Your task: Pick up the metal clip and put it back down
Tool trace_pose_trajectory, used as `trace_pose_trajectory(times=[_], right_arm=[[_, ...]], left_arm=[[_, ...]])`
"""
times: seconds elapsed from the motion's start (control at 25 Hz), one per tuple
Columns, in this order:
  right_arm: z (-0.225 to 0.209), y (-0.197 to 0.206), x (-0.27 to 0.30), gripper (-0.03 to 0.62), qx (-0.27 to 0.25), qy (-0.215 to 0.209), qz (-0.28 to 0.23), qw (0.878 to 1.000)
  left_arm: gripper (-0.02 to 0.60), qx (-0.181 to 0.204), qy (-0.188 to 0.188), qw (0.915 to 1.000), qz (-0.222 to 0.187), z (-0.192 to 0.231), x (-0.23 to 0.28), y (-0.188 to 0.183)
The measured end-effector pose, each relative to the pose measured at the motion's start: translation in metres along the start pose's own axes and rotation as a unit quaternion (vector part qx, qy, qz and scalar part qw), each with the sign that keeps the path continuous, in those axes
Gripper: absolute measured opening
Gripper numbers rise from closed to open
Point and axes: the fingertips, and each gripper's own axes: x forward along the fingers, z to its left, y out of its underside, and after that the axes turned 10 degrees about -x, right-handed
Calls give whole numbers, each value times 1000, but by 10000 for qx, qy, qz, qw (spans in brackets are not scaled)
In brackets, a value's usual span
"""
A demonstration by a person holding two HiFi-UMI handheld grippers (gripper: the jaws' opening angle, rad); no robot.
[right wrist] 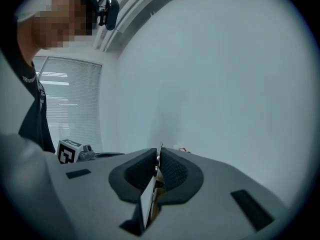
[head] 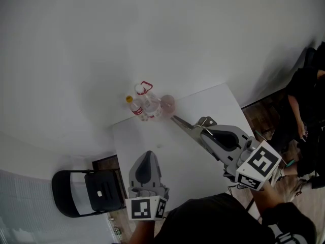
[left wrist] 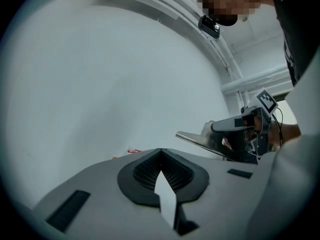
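The metal clip is a long shiny pair of blades held above the white table. My right gripper is shut on its rear end, and its tip points toward the bottles at the table's far edge. In the right gripper view only a thin metal edge of the clip shows between the pressed pads. My left gripper hovers over the near left of the table, shut with nothing in it. The left gripper view shows its pads meeting, with the clip and right gripper off to the right.
Two small plastic bottles and a pinkish round container stand at the table's far edge. A black chair sits left of the table. Another person is at the right edge.
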Motion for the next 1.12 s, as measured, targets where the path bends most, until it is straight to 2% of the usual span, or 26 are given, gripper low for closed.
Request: trace_pose_trajectory(times=[0.32, 1.12], right_arm=[[-4, 2, 1, 34, 21, -43, -4, 10000], [1, 28, 17, 34, 170, -337, 296, 9989]], left_arm=[[12, -55, -32, 10000, -28, 0, 3, 0], [12, -309, -304, 9988, 240, 16, 4, 24]])
